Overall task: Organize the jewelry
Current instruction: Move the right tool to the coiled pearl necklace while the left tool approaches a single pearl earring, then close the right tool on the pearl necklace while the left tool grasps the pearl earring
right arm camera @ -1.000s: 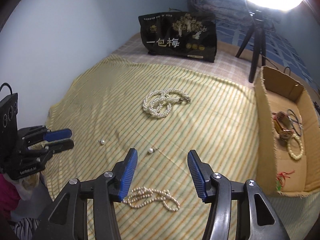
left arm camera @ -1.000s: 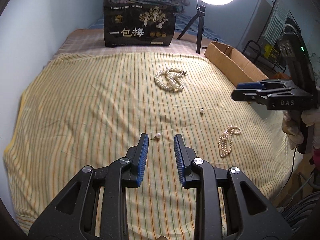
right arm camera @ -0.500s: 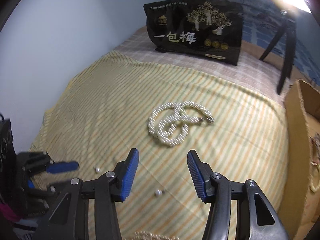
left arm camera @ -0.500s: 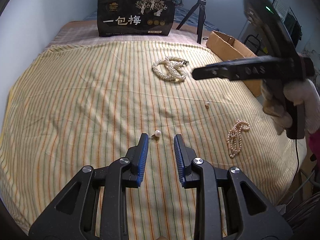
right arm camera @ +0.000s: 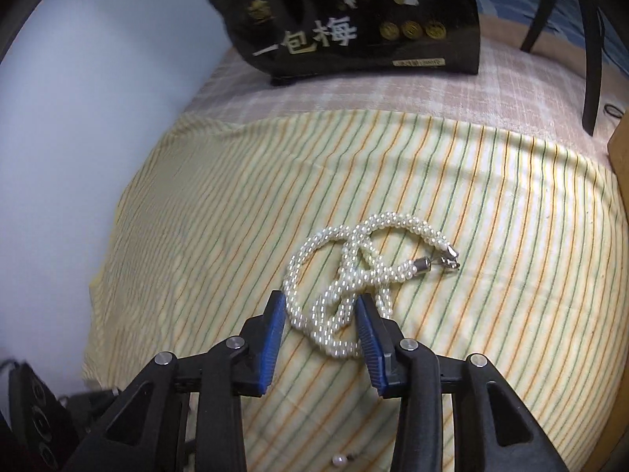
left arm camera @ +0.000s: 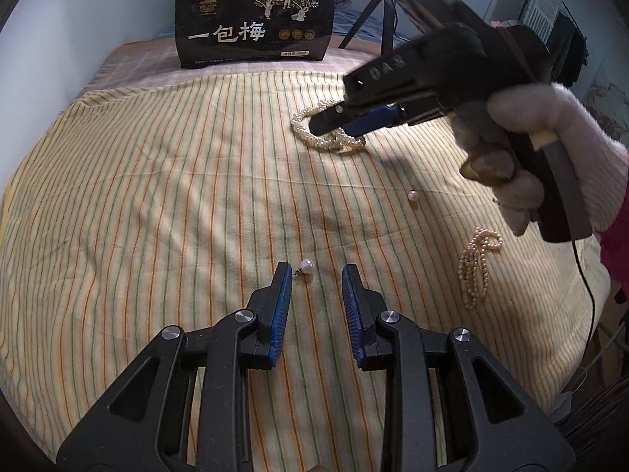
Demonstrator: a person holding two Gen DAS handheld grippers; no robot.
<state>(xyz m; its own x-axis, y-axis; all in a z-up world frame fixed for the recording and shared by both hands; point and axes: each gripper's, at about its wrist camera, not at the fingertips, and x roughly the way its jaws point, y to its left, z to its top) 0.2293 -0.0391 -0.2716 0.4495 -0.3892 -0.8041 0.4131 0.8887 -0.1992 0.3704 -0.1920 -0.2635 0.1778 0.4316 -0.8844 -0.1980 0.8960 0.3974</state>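
Note:
A thick coiled white pearl necklace [right arm camera: 354,271] lies on the striped yellow cloth [right arm camera: 236,212]. My right gripper [right arm camera: 320,306] is open, its blue pads on either side of the near coils, low over them. In the left wrist view the right gripper [left arm camera: 334,124] covers part of that necklace [left arm camera: 314,139]. My left gripper [left arm camera: 315,279] is open and empty, just behind a pearl earring [left arm camera: 306,265]. A second loose pearl [left arm camera: 412,196] and a thin pinkish pearl strand [left arm camera: 477,261] lie to the right.
A black snack bag [left arm camera: 255,23] stands at the far edge of the bed. A tripod leg [right arm camera: 591,51] stands at the back right, beside the corner of a cardboard box [right arm camera: 621,145]. A pale wall runs along the left.
My right gripper has moved forward from the near strand to the coiled necklace and dropped low around it. My left gripper has edged slightly forward, staying open by the earring.

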